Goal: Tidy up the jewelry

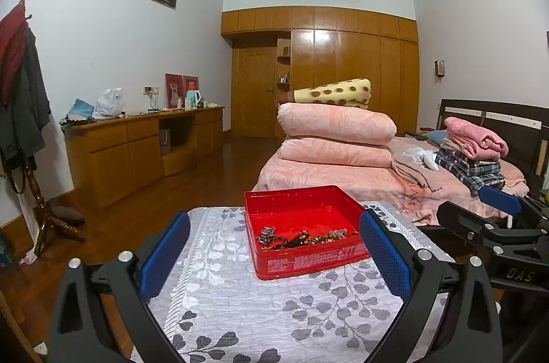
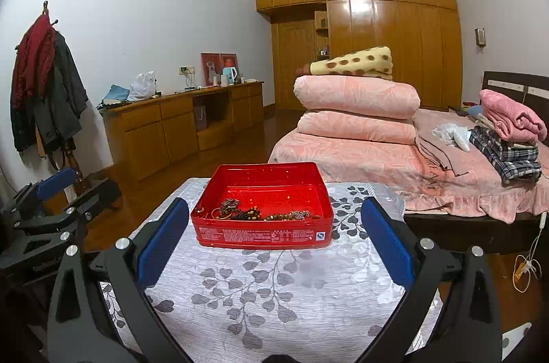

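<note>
While both of my tools hang above a small table draped in a grey leaf-print cloth (image 2: 274,287), a red tin box (image 2: 262,203) sits open on it, toward the far edge. My left gripper (image 1: 274,246) has its jaws spread wide and holds nothing, the blue pads (image 1: 164,255) framing the tin from the near side. My right gripper (image 2: 274,239) is likewise spread apart and empty, the tin straight ahead between its fingers. Inside the tin, a tangle of jewelry (image 1: 302,237) lies heaped against the near wall: dark beaded strands, amber-toned beads and a few silvery pieces, the single items too small to sort out. Nothing of it lies on the cloth. From the left wrist view, my right tool (image 1: 501,225) shows off to the right of the table; from the right wrist view, my left tool (image 2: 55,208) shows off to the left. Behind the table stands a bed (image 2: 377,157) with folded pink quilts (image 2: 357,110) stacked on it, and a wooden sideboard (image 1: 137,150) lines the left wall.
</note>
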The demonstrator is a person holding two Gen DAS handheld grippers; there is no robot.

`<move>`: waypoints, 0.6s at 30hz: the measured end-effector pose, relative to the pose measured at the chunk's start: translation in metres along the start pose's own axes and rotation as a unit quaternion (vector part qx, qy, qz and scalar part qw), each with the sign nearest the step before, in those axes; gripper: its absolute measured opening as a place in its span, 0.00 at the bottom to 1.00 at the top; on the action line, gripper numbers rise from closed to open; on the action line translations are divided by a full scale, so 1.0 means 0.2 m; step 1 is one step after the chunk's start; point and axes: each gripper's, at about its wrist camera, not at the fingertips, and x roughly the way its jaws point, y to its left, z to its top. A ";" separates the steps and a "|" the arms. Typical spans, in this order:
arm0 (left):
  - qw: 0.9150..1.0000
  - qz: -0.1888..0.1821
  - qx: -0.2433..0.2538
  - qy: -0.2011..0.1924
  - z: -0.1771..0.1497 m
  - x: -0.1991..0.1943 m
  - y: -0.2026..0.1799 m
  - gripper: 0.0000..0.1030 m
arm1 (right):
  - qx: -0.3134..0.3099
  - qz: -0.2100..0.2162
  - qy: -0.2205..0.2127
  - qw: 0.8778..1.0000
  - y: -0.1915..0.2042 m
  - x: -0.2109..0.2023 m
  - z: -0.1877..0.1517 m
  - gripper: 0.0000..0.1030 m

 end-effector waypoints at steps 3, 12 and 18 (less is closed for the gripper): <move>1.000 0.001 -0.001 0.000 0.00 0.00 0.00 0.94 | -0.001 0.000 -0.001 1.000 0.00 0.00 0.00 0.94; 1.000 0.000 0.000 0.000 0.00 0.00 0.00 0.94 | -0.002 0.000 -0.004 1.000 0.00 0.00 0.00 0.94; 1.000 0.000 0.000 -0.001 0.00 -0.01 0.00 0.94 | -0.001 -0.001 -0.003 1.000 0.00 0.00 0.00 0.94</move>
